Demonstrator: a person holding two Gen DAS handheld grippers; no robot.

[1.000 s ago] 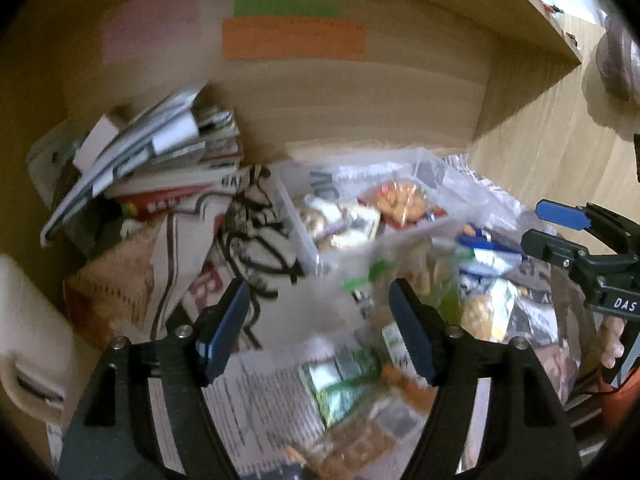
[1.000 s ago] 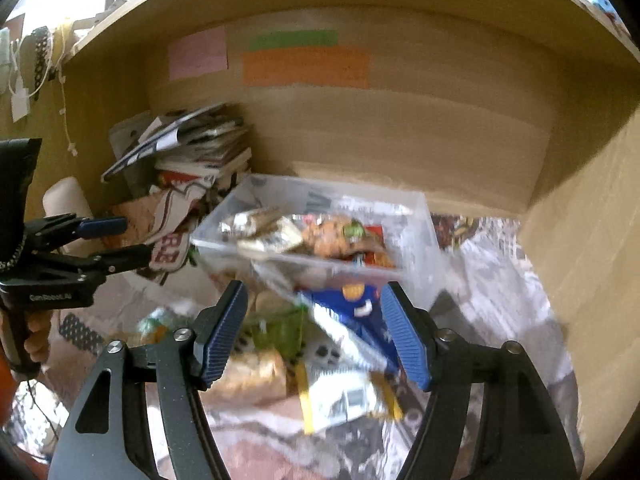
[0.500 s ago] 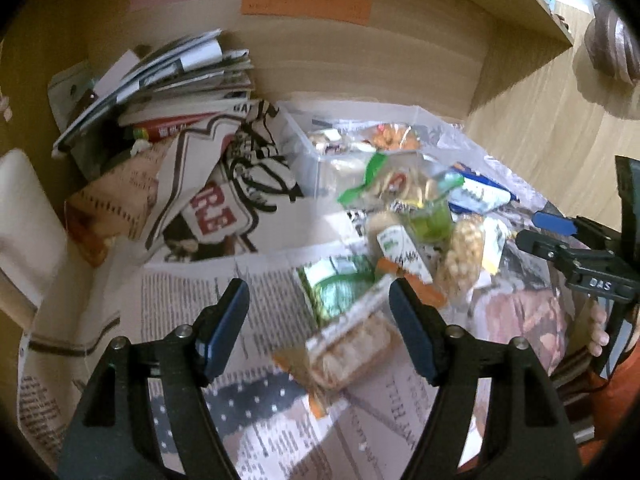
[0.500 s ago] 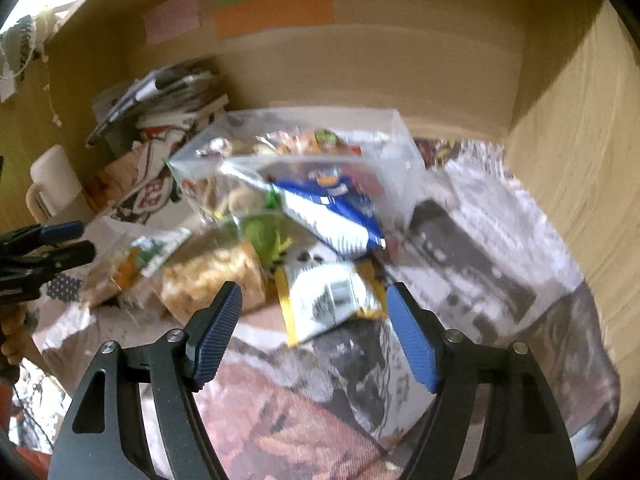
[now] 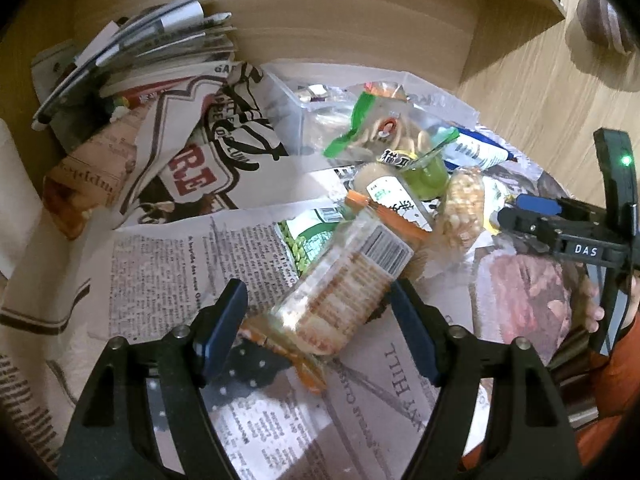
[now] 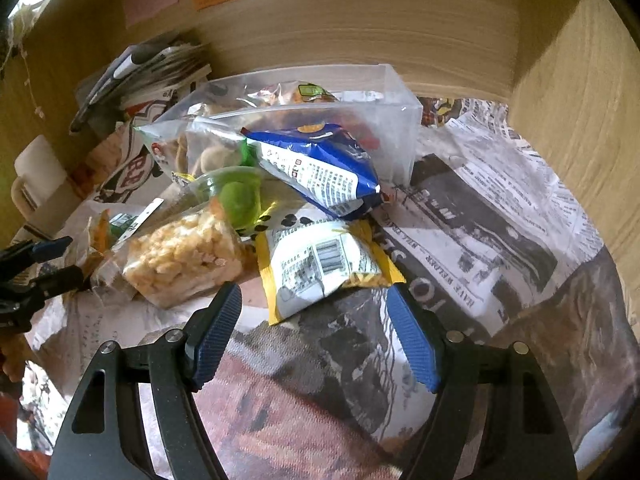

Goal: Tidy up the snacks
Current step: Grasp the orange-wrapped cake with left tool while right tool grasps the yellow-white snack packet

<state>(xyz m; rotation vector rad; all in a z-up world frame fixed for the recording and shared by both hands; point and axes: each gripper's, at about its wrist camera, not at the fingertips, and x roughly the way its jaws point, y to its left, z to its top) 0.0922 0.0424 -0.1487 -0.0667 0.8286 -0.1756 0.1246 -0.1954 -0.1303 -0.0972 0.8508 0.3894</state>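
Spreading wide with nothing held, the left gripper (image 5: pixel 316 320) frames a clear cracker pack (image 5: pixel 340 292) lying on the newspaper-covered bench (image 5: pixel 168 276), and the right gripper (image 6: pixel 314 328) hangs equally wide and empty just short of a yellow-edged packet (image 6: pixel 324 264). Behind these lie a puffed-snack bag (image 6: pixel 184 260) and a blue packet (image 6: pixel 320 168), heaped against the clear bin (image 6: pixel 396 116) near the bench's back edge.

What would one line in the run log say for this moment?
stage: reaching for snacks | left gripper: open around cracker pack | right gripper: open, near yellow packet | clear bin: part filled
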